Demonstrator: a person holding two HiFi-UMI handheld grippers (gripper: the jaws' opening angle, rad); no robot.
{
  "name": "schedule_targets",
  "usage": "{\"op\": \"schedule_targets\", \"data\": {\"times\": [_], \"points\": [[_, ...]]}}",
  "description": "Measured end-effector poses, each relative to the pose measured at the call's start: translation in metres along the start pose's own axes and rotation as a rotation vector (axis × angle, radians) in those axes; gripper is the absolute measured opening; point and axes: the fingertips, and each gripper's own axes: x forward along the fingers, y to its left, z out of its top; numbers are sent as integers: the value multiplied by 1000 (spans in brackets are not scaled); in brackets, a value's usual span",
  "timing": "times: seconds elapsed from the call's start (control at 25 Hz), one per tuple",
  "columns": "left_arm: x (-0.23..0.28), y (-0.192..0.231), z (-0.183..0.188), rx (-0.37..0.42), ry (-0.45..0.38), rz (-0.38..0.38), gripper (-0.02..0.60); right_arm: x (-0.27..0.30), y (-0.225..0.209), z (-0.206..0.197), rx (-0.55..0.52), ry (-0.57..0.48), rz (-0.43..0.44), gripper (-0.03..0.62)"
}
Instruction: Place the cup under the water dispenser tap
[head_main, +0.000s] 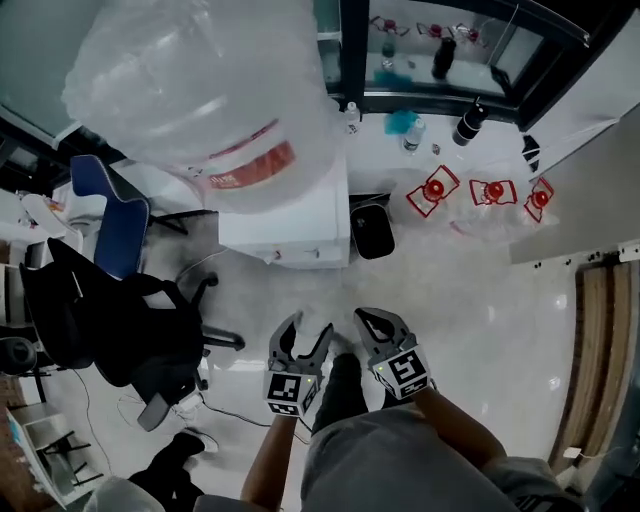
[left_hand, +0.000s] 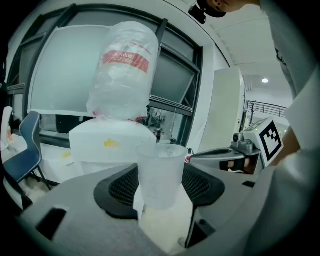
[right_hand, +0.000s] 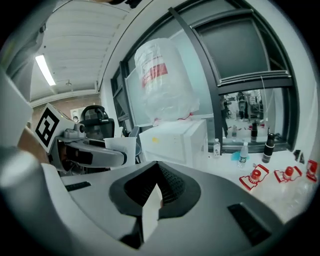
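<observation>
My left gripper (head_main: 300, 345) is shut on a clear plastic cup (left_hand: 160, 172), which stands upright between its black pads (left_hand: 120, 187). The cup also shows in the right gripper view (right_hand: 122, 147), at the left gripper's tips. Ahead stands the white water dispenser (head_main: 290, 215) with a large plastic-wrapped bottle (head_main: 200, 80) on top; it shows in the left gripper view (left_hand: 107, 145) behind the cup. My right gripper (head_main: 385, 330) hangs beside the left one, shut, its pads (right_hand: 167, 182) meeting with nothing held. Both grippers are a short way in front of the dispenser.
A black bin (head_main: 372, 230) sits on the floor right of the dispenser. Red-and-white items (head_main: 435, 190) and several bottles (head_main: 470, 122) lie by the window. A blue chair (head_main: 105, 215) and a black office chair (head_main: 120, 330) stand to the left.
</observation>
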Motion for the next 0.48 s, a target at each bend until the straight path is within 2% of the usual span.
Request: {"op": "schedule_targets", "data": {"times": [0.24, 0.48], "points": [[20, 21, -30, -3, 3, -60, 272, 12, -7, -15, 39, -6, -102, 9], [43, 24, -45, -9, -6, -81, 272, 16, -20, -36, 44, 14, -137, 9]]}}
